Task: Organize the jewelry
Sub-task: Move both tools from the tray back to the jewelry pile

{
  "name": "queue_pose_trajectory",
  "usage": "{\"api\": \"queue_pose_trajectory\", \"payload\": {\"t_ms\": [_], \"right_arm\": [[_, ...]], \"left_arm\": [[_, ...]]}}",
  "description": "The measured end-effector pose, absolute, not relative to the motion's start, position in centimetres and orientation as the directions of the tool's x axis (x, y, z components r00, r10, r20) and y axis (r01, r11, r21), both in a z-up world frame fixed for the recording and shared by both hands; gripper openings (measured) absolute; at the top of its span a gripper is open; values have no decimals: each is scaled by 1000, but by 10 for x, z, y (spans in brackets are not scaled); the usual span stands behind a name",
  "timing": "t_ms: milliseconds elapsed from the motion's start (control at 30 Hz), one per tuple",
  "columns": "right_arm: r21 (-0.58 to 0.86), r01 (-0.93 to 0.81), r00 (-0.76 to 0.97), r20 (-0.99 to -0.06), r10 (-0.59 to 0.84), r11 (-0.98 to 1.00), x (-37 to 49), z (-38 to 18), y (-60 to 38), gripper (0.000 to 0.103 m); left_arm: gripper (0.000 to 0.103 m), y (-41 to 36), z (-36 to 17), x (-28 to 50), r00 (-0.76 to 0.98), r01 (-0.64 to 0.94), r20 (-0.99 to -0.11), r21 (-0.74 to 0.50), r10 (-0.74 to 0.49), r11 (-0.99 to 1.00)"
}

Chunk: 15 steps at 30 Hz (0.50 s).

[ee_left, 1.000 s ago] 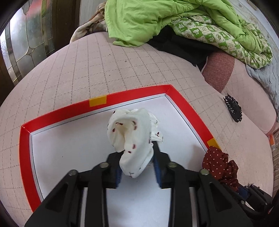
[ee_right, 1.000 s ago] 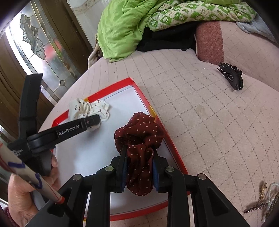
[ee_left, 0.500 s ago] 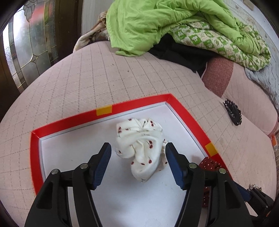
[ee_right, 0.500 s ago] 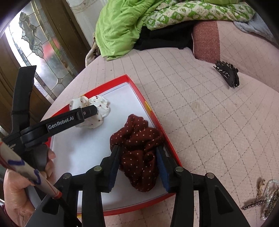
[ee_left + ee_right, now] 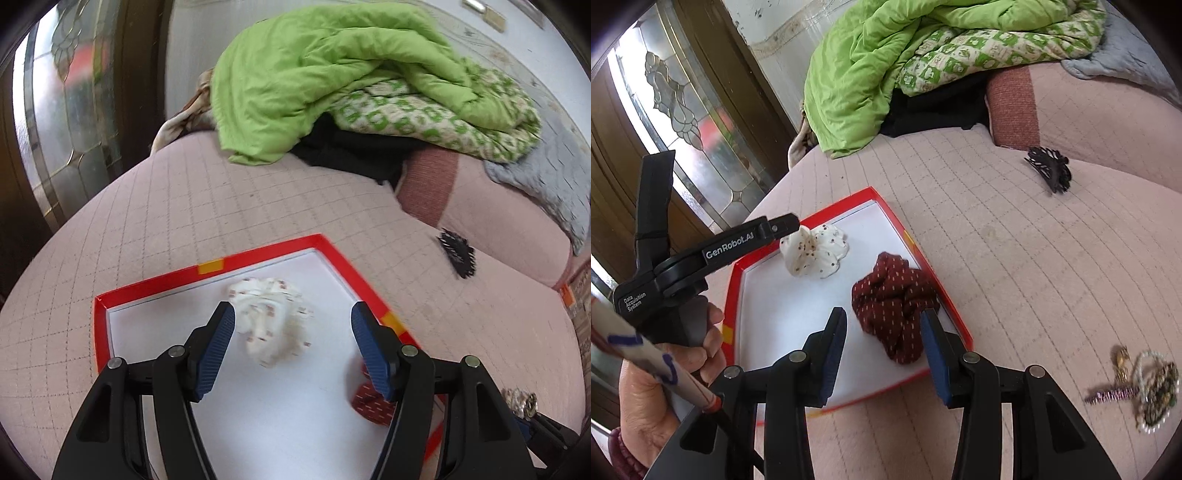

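Observation:
A red-rimmed white tray (image 5: 266,254) (image 5: 849,199) lies on the pink quilted bed. A white scrunchie with red dots (image 5: 269,317) (image 5: 814,254) rests in it. A dark red dotted scrunchie (image 5: 895,299) (image 5: 369,404) lies in the tray near its right rim. My left gripper (image 5: 291,325) is open and empty, raised behind the white scrunchie. My right gripper (image 5: 882,332) is open and empty, just behind the red scrunchie. A black claw hair clip (image 5: 456,253) (image 5: 1049,168) lies on the bed to the right. A small pile of jewelry (image 5: 1141,387) lies at far right.
A green quilt (image 5: 332,74) and patterned bedding (image 5: 979,48) are heaped at the back. A reddish pillow (image 5: 430,188) lies behind the clip. A stained-glass door (image 5: 676,110) stands at the left. The person's hand (image 5: 665,387) holds the left gripper.
Both grippers opened, let go of their scrunchies into the tray, and pulled back and up. The white and red scrunchies now lie free.

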State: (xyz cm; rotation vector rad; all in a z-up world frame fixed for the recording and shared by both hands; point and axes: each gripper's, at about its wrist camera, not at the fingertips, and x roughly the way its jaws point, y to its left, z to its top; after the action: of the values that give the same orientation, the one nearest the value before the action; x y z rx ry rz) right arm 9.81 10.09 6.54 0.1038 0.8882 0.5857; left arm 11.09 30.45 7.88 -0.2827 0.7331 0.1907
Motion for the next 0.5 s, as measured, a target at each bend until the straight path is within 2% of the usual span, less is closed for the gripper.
{"api": "queue_pose_trajectory", "payload": {"t_ms": [267,500], "right_arm": [[351,-387,512,-687,515,853,71,71,50,45],[348,-309,569,-678,465,885,56,75,-15,45]], "left_arm": [[65,239,80,90,739,-170,-672,-135,35,976],[65,166,66,72,715,-30,-696,-115,-59,993]]}}
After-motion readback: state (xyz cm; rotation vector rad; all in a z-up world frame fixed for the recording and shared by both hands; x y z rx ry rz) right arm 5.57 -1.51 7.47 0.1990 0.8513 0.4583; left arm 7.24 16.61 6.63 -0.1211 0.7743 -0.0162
